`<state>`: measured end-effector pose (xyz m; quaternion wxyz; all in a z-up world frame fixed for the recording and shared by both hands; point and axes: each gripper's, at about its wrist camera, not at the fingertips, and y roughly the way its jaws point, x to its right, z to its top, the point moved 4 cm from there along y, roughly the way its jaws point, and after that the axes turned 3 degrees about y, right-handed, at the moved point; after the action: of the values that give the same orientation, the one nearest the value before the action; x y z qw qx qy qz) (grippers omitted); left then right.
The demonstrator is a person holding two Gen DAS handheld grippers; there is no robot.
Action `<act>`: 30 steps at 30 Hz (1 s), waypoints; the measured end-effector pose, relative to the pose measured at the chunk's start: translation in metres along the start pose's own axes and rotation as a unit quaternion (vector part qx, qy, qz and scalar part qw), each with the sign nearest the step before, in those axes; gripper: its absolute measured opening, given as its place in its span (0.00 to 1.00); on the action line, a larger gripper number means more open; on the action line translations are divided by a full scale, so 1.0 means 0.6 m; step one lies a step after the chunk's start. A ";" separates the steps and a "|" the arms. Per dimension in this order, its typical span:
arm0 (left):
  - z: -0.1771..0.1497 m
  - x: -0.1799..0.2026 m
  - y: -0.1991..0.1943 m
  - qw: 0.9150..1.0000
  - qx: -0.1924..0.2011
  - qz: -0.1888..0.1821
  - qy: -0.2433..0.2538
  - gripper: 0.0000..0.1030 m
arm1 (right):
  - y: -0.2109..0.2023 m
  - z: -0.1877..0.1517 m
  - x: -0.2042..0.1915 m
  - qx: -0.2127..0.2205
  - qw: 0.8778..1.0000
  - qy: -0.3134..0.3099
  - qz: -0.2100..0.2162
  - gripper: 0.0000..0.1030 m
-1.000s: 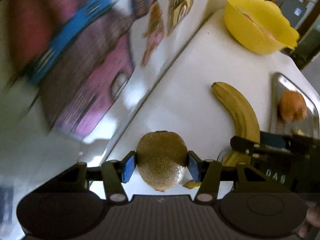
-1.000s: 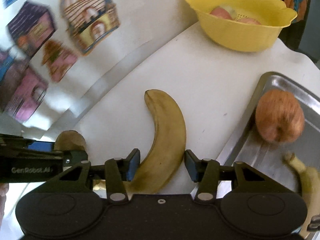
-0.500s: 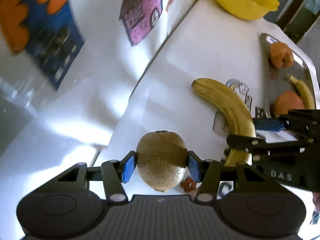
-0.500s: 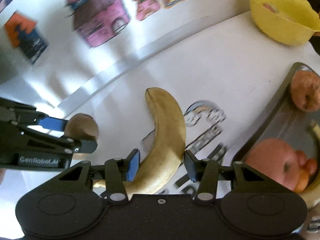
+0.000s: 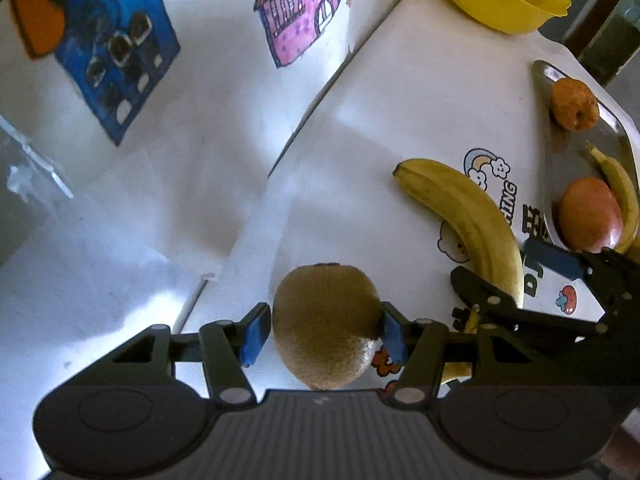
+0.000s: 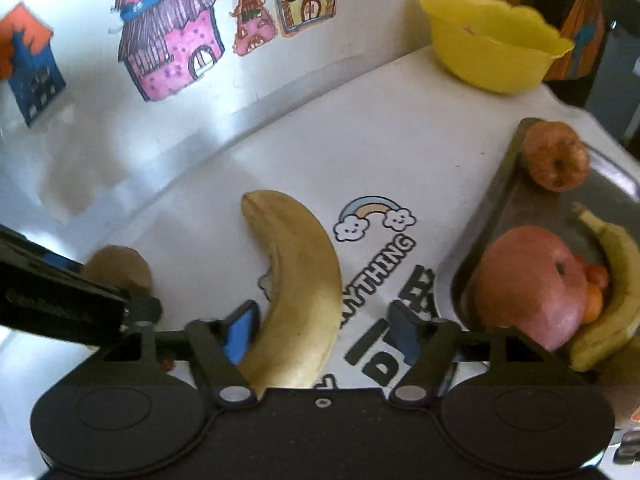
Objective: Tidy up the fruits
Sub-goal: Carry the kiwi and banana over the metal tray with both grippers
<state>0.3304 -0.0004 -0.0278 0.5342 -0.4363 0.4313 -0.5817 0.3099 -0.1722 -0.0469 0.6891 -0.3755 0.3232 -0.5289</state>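
1. Left wrist view: on the left side was the wall with house drawings (image 5: 304, 12) on it. More of the wall and the white table (image 5: 420, 80) showed than a second ago, so the tongs had pulled up and back.
2. The left gripper (image 5: 322, 332) was still squeezed shut on the brown kiwi (image 5: 326, 316). The blue pads (image 5: 254, 334) pressed on both sides of it. The kiwi was up off the table, near the table's left edge.
3. Next to the right was the big banana (image 6: 300, 280). It lay between the fingers of the right gripper (image 6: 322, 332).
4. This was the big change. Half a second ago those fingers pinched the banana. Now they stood apart. The left pad was touching the peel or nearly so, and the right pad had a gap beside it.
5. I think the banana had just been let go. I could not tell if it sat flat on the table.
6. Further right was the metal tray (image 6: 486, 208). It held a wrinkly apple (image 6: 556, 156), a red apple (image 6: 528, 288) and a small banana (image 6: 616, 280).
7. At the far back right sat the yellow bowl (image 6: 492, 52).
8. So the kiwi and the big banana were not put away yet. The banana had ended up just beside the tray, not in it. It may need a new grab.
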 end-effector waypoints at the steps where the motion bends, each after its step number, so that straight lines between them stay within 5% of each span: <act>1: -0.004 -0.002 -0.003 1.000 0.001 0.000 0.002 0.61 | -0.001 -0.005 0.003 0.008 1.000 0.003 -0.004 0.78; 9: -0.004 0.006 -0.001 1.000 0.002 0.005 0.012 0.57 | -0.002 -0.018 0.003 0.038 0.999 0.016 -0.011 0.75; 17: -0.007 0.003 -0.004 1.000 -0.003 0.018 0.014 0.57 | -0.010 -0.018 -0.019 0.046 0.999 0.011 0.002 0.45; 21: -0.008 -0.003 -0.005 0.999 -0.006 0.030 0.010 0.57 | -0.008 -0.016 -0.020 0.042 0.999 0.018 0.000 0.46; 25: -0.007 -0.007 -0.006 0.999 -0.005 0.034 0.007 0.57 | -0.003 -0.012 -0.030 0.042 0.999 0.011 -0.002 0.57; 30: -0.009 -0.009 -0.008 0.999 -0.004 0.033 0.006 0.57 | -0.009 -0.016 -0.025 0.049 0.999 0.013 -0.007 0.43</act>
<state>0.3240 0.0058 -0.0249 0.5489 -0.4206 0.4511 -0.5642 0.2956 -0.1604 -0.0467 0.6988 -0.3367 0.3027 -0.5538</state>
